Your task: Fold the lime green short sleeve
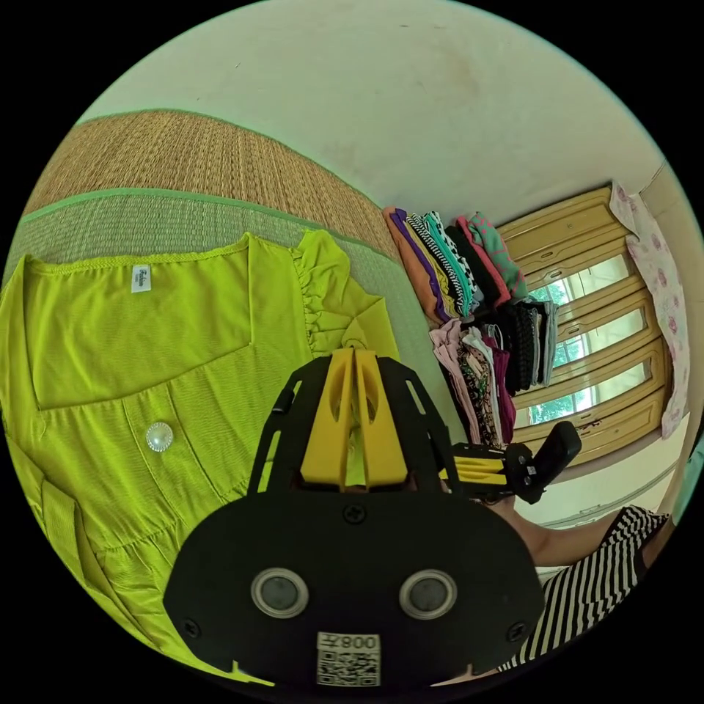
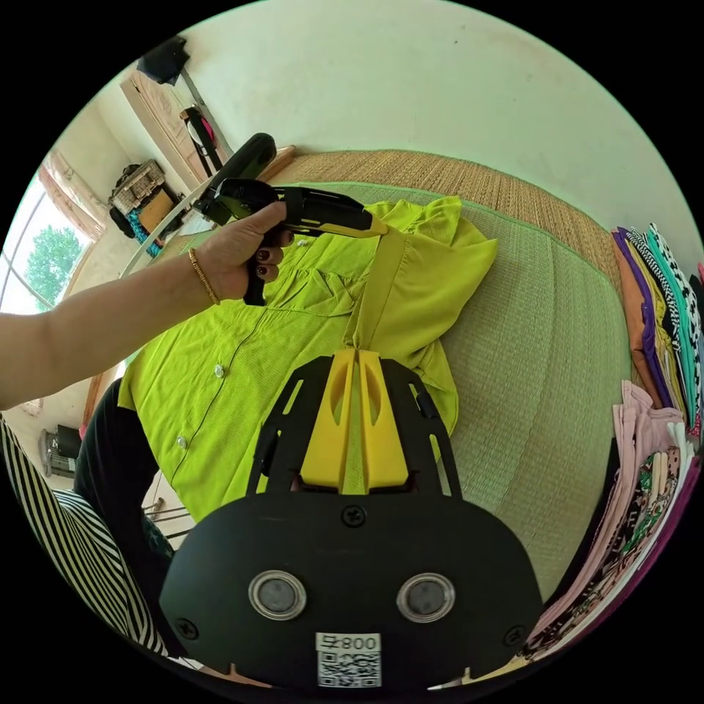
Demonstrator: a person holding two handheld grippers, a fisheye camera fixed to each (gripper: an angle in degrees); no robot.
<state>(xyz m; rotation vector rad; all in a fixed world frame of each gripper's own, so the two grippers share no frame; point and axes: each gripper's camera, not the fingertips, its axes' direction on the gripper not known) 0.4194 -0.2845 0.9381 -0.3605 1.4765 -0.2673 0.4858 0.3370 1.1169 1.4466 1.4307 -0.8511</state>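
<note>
Currently we keep both hand-held grippers clamped on the top (image 1: 147, 381): left (image 1: 355, 350) on its ruffled sleeve, right (image 2: 356, 352) on a taut strip. It lies on the mat (image 2: 543, 352) ahead. Light, limp fabric; grip seams and hems.

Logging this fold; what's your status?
Left gripper and right gripper shut on lime green top, stretching an edge. Top on woven mat. Nothing blocking.

Lime green short-sleeve top (image 1: 110, 352) lies front up on a woven mat (image 1: 183, 213), neckline open with a white label inside. Pearl-like buttons down the placket, gathered ruffle at the sleeve. In the right gripper view one strip of its fabric is lifted taut off the garment (image 2: 279, 345).
</note>
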